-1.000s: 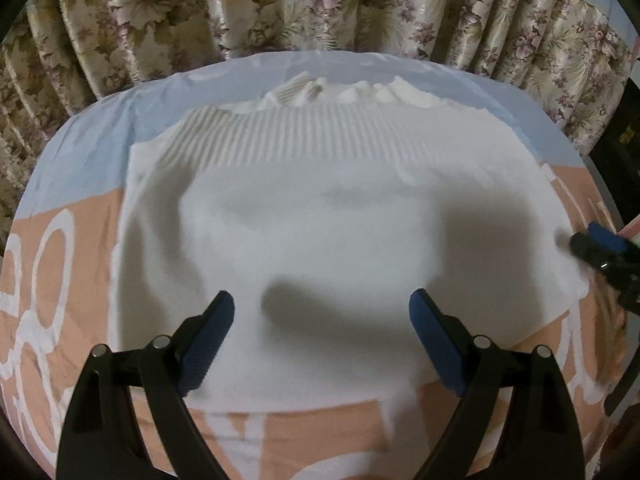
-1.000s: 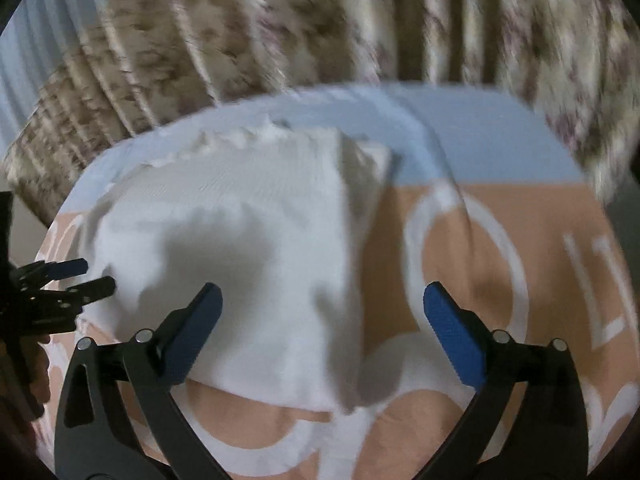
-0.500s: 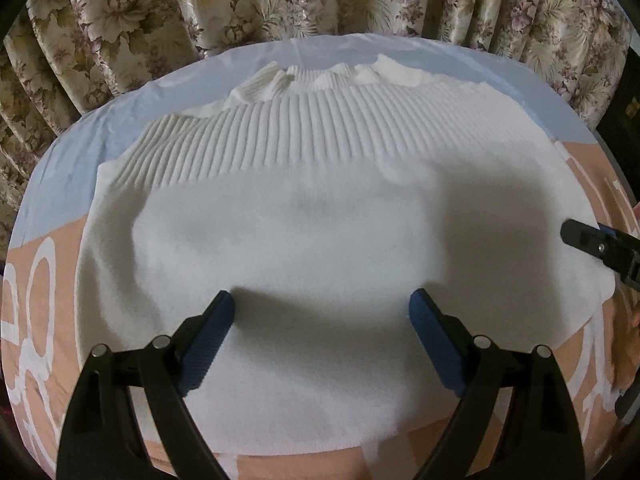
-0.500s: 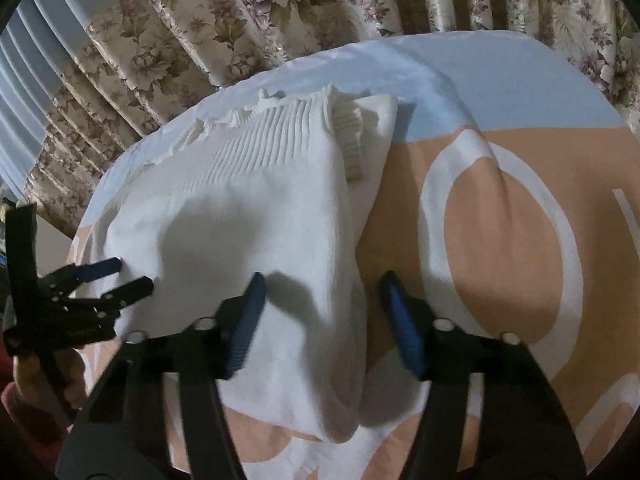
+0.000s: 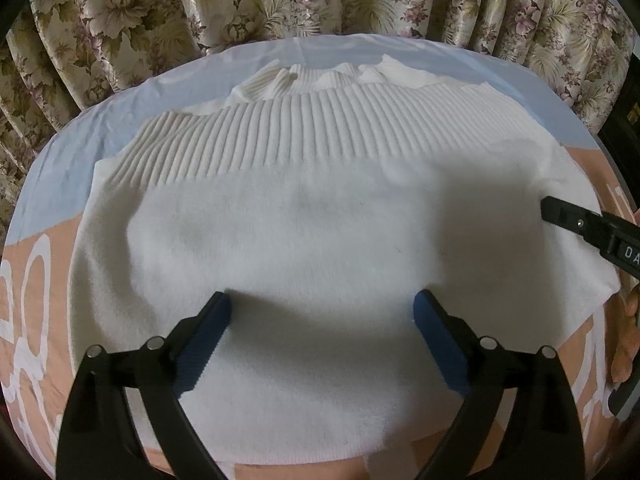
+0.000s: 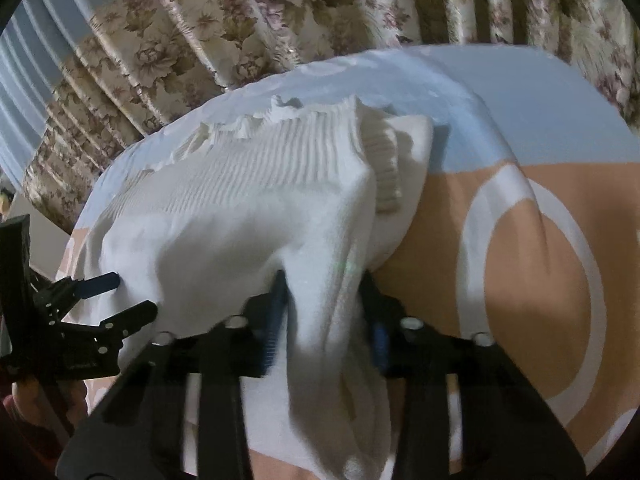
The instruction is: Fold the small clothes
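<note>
Between right hand-held gripper pads, bunched sweater.

Floral pleated curtain, blue and peach bedsheet with white rings

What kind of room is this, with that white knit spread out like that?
Probably a bedroom at home. The white sweater lies on a soft printed bedsheet in peach and pale blue, and heavy floral curtains hang close behind it. No bed frame or pillow shows, so it stays a guess.
</note>
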A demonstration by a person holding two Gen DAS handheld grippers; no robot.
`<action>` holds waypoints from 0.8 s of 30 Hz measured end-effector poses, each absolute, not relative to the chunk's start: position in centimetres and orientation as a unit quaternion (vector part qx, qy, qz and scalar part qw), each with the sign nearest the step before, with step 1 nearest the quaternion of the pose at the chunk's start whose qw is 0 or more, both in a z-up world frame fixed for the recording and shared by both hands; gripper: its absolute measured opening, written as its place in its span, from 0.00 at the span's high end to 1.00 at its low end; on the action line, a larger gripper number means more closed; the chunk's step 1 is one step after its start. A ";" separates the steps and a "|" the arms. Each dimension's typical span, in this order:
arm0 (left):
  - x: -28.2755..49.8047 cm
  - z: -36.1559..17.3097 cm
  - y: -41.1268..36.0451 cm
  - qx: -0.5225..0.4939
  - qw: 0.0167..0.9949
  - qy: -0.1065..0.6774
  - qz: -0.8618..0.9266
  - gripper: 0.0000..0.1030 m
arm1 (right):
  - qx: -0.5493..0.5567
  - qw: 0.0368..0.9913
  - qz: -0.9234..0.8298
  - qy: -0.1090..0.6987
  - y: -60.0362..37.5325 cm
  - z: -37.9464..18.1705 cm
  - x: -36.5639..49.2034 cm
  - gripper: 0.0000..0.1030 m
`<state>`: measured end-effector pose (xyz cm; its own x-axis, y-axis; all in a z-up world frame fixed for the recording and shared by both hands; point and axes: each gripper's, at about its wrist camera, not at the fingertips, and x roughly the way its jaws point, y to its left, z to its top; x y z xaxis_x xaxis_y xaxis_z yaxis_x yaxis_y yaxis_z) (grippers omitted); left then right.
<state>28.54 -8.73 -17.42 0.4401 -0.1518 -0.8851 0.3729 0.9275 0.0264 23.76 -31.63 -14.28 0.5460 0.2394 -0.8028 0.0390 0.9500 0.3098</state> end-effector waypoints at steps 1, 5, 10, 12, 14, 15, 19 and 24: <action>28.5 -17.4 -8.8 0.109 0.842 0.506 -0.155 0.09 | 0.136 0.870 0.054 0.471 -31.2 -14.1 23.7 0.75; 28.6 -17.5 -8.9 0.108 0.842 0.506 -0.154 0.09 | 0.102 0.881 0.035 0.461 -29.8 -12.8 23.5 0.77; 28.7 -17.5 -8.9 0.108 0.842 0.504 -0.157 0.08 | 0.052 0.882 0.014 0.469 -27.9 -11.8 23.9 0.77; 28.8 -17.4 -8.7 0.109 0.840 0.506 -0.163 0.08 | 0.026 0.879 0.003 0.475 -27.1 -11.7 24.2 0.77; 28.9 -16.9 -8.1 0.113 0.837 0.508 -0.170 0.08 | 0.005 0.877 -0.007 0.480 -26.2 -11.3 24.5 0.77; 28.9 -16.6 -7.7 0.115 0.838 0.506 -0.171 0.08 | -0.001 0.877 -0.009 0.480 -25.9 -10.9 24.6 0.78; 29.4 -14.7 -3.6 0.120 0.843 0.497 -0.168 0.08 | -0.023 0.880 -0.012 0.474 -23.8 -8.9 25.3 0.79; 31.0 -13.3 4.1 0.100 0.859 0.485 -0.130 0.08 | -0.077 0.886 0.010 0.457 -17.9 -6.3 26.7 0.79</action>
<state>31.01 4.14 -13.29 0.4953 -0.1256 -0.8596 0.3204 0.9462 0.0464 26.68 -17.92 -6.28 0.5817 -0.0531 -0.8117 -0.0882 0.9879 -0.1278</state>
